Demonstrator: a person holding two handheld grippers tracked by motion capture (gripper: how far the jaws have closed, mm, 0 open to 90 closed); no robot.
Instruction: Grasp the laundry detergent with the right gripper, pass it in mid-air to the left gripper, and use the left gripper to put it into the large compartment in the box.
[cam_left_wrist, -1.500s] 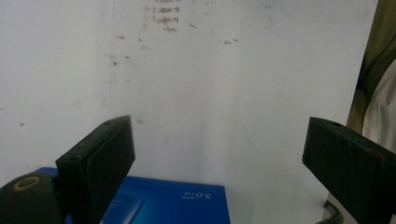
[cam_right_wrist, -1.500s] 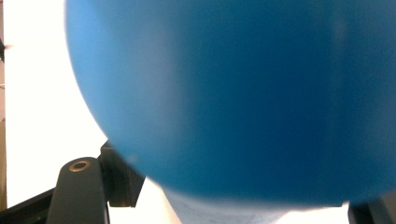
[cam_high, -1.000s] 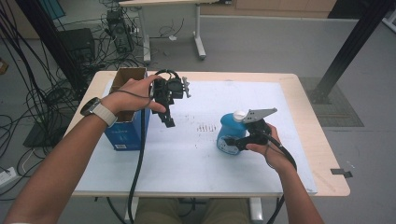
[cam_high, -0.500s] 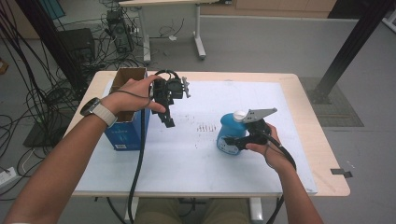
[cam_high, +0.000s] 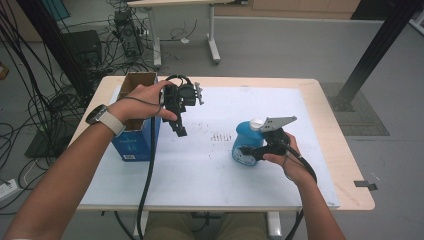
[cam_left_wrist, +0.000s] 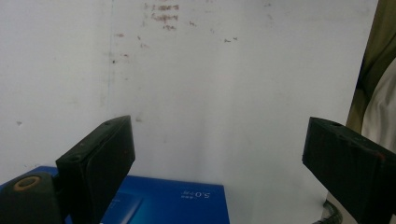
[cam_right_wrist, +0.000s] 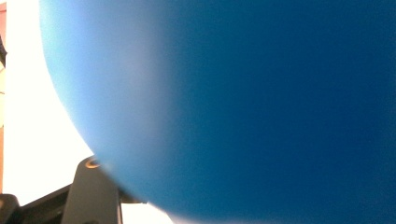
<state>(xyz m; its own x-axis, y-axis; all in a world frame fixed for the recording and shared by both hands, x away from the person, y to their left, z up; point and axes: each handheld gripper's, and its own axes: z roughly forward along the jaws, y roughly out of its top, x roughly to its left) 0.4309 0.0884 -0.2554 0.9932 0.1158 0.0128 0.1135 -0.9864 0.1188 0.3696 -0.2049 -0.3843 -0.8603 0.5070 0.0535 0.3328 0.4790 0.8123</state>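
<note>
One blue bottle (cam_high: 246, 145) stands toward the worktop's (cam_high: 200, 190) right edge, apparently clamped by the right gripper (cam_high: 252, 150). One blue box (cam_high: 134, 142) sits near the left edge. The left gripper (cam_high: 180, 131) hangs spread wide, empty.

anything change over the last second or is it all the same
Nothing visibly changed. The left gripper still hangs open above the white mat beside the blue cardboard box, and the right gripper stays against the round blue plastic bottle.
</note>
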